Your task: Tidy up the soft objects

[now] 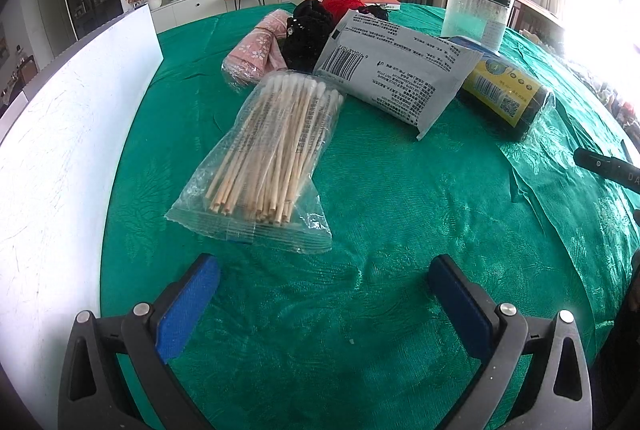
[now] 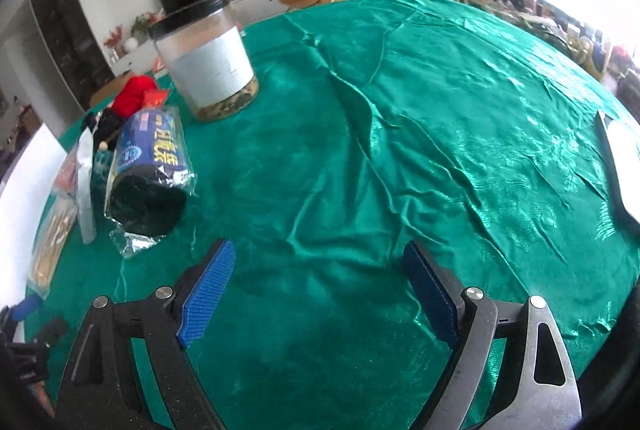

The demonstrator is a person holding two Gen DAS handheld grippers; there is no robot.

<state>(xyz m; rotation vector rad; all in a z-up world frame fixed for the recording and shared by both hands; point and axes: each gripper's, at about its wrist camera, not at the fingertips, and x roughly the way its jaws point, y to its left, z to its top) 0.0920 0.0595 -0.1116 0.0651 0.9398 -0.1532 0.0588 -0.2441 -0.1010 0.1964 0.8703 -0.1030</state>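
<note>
Left gripper spread wide, nothing between its blue pads, low over the green tablecloth. Right gripper likewise spread and empty, over bare cloth.

Count, left wrist view: one clear bag of cotton swabs just ahead of the left gripper, sealed end toward it. One white printed pouch behind, its corner touching the swab bag's far end; barcode visible, small print unreadable. One black roll with yellow label in clear wrap, right of the pouch and touching it; barcode and QR code show, text too small. One pink floral fabric bundle, one black knitted item, one red knitted item, all clustered behind the pouch. One clear jar with black lid at far right rear.

Right wrist view: same roll lies on its side, left of the right gripper, blue label with yellow characters, not legible. Jar upright behind it, white blank label, brownish contents at the bottom. Red item at the far left.

Edges: white board bounds the left side of the table. Open cloth runs from both grippers forward and all across the right half; wrinkled, with a flat white-edged object at the right rim.
</note>
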